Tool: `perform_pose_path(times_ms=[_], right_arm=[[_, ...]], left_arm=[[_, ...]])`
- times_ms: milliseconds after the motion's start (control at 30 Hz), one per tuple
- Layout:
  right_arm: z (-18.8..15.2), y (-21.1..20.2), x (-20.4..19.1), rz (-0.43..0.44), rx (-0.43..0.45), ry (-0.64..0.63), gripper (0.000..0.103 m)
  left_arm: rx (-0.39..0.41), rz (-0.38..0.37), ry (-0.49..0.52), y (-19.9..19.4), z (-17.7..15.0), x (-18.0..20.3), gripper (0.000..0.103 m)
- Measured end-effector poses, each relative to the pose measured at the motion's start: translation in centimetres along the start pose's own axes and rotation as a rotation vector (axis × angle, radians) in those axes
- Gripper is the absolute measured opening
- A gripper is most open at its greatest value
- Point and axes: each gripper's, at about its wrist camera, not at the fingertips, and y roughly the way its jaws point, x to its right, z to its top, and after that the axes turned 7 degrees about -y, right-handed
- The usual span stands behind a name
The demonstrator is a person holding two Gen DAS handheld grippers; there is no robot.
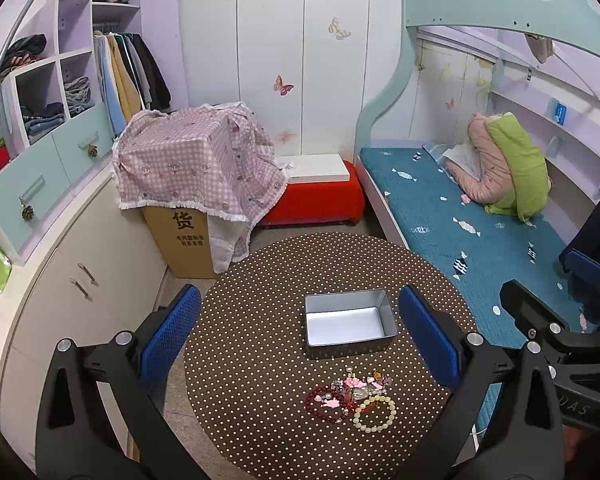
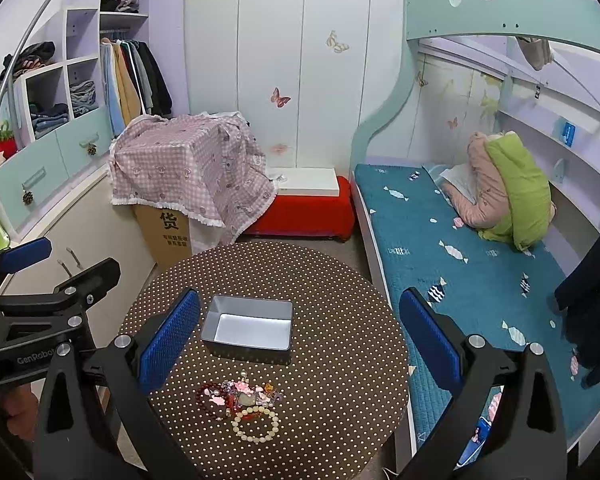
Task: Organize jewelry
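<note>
The left gripper (image 1: 300,336) is held wide apart and empty above the round polka-dot table (image 1: 260,280); the right gripper (image 2: 300,336) is likewise spread, with nothing between its blue pads (image 2: 168,340). A silver tin box (image 1: 349,322) is seen open at the table's middle. The jewelry pile (image 1: 352,394) is heaped just in front of it, apart from the box, with a cream bead bracelet (image 1: 375,412) and a red bead bracelet (image 1: 325,403) at its near edge.
</note>
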Motion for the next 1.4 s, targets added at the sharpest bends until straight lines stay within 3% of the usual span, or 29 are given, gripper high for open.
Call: perform_pose_path(times_ms=[833,1100,1400], right_arm=[[0.0,0.4,-0.2,0.012,-0.027,0.005,0.096],[-1.0,2.5,-0.2,0.046,-0.137,0.0,0.096],[-4.7,6.5,-0.4,0.078,-0.332,-0.011,0.096]], left_arm=[[-0.029,0.0,-0.008,0.4,0.1,-0.2,0.098],[-0.141,-0.006,-0.04,2.5,-1.2,-0.9,0.098],[-0.376,-0.031,-0.099,6.7,-5.0,-2.7,0.098]])
